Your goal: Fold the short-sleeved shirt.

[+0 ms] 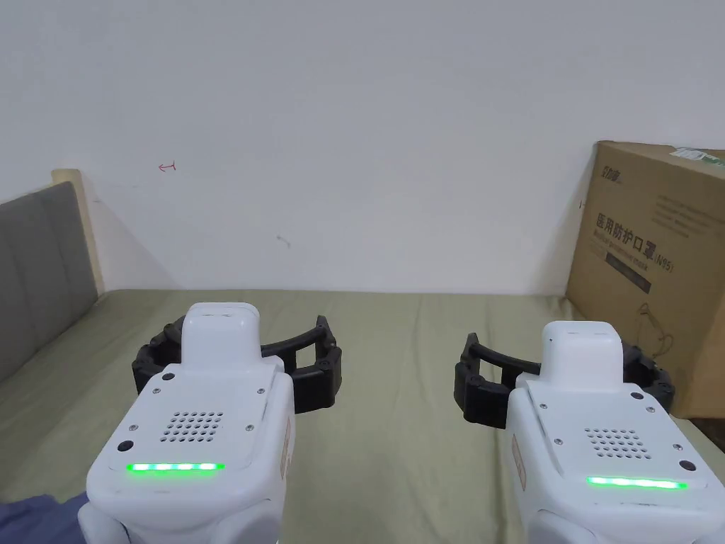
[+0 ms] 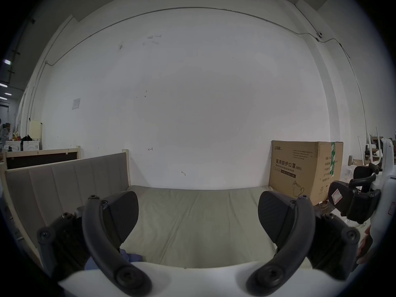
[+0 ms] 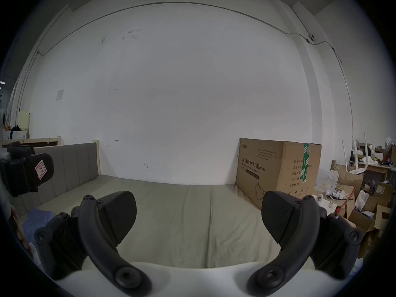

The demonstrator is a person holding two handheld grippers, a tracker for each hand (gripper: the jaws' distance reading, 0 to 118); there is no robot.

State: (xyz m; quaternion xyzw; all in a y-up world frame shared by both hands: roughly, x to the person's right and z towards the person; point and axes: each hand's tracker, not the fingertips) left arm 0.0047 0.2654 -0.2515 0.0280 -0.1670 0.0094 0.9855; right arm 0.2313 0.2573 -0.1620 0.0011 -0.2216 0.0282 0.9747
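Jaws apart on both grippers (image 2: pixel 198 216) (image 3: pixel 199 216); possibly the shirt (image 1: pixel 32 520) bottom-left.

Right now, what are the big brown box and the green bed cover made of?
The box looks like matte brown corrugated cardboard: sharp folded edges and a green tape strip. The bed cover looks like soft, dull woven cloth, judging by its creases, though the exact fibre can't be told.

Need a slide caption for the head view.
Left claw and right claw, both open, held over the olive bed; blue shirt at lower left.
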